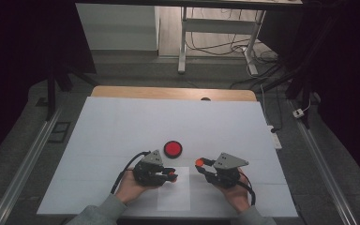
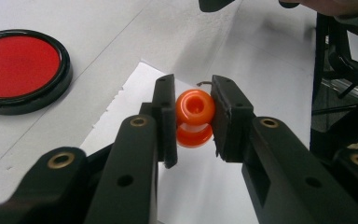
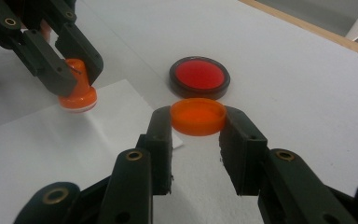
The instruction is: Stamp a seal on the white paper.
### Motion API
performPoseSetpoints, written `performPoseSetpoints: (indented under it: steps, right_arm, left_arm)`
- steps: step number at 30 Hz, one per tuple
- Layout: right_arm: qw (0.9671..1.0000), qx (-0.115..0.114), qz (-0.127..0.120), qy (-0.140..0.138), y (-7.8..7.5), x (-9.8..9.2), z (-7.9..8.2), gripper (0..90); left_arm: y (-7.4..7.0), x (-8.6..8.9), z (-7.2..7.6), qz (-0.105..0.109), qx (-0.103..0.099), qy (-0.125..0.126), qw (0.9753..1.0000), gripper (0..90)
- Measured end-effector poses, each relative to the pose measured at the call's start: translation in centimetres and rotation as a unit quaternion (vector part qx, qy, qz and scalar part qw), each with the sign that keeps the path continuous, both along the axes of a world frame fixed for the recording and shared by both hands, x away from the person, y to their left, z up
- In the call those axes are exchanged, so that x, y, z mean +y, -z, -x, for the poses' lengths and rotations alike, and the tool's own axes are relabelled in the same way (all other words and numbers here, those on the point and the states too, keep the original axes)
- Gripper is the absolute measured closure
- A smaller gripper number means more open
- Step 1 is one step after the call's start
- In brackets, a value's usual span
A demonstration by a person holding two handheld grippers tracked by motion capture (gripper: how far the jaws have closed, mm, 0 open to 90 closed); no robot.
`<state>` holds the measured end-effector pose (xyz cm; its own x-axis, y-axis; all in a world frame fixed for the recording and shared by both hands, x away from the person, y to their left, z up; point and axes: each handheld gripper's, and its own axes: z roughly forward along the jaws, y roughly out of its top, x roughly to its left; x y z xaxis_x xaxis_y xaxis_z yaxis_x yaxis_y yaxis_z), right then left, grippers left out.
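Note:
An orange stamp [image 2: 194, 116] stands upright on a white paper sheet [image 2: 135, 93], and my left gripper [image 2: 194, 122] is shut on its narrow neck. From the right gripper view, the stamp [image 3: 77, 97] has its wide base down on the paper [image 3: 51, 154], with the left gripper [image 3: 77, 70] above it. My right gripper [image 3: 198, 126] is shut on a shallow orange cap [image 3: 198, 115], held a little above the table. In the high view the left gripper [image 1: 171, 176] and right gripper [image 1: 199, 162] sit close together near the front.
A round red ink pad in a black case [image 1: 172, 149] lies just beyond both grippers, also the ink pad [image 3: 199, 75]. A large white sheet [image 1: 122, 122] covers the wooden table. Floor cables and a desk frame [image 1: 183, 42] lie past the far edge.

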<state>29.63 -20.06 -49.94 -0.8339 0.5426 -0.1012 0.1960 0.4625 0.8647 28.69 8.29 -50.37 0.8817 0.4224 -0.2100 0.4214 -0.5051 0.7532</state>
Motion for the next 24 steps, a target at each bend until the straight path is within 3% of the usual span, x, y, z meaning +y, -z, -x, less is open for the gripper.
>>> performPoseSetpoints:
  steps: [10, 16, 24]
  right_arm:
    - [1.0, 0.002, -0.001, -0.003, 0.1, 0.0, 0.0, 64.4]
    - [1.0, 0.002, 0.002, -0.003, 0.1, 0.0, 0.0, 64.4]
    - [1.0, 0.003, 0.001, -0.003, 0.1, 0.0, 0.0, 64.3]
  left_arm:
    - [0.6, -0.3, 0.2, -0.009, 0.0, 0.002, 1.0, 71.9]
    - [1.1, -0.8, 0.4, -0.027, -0.015, 0.003, 0.9995, 71.8]
    - [1.5, -0.9, 0.5, -0.032, -0.019, -0.003, 0.9993, 71.8]
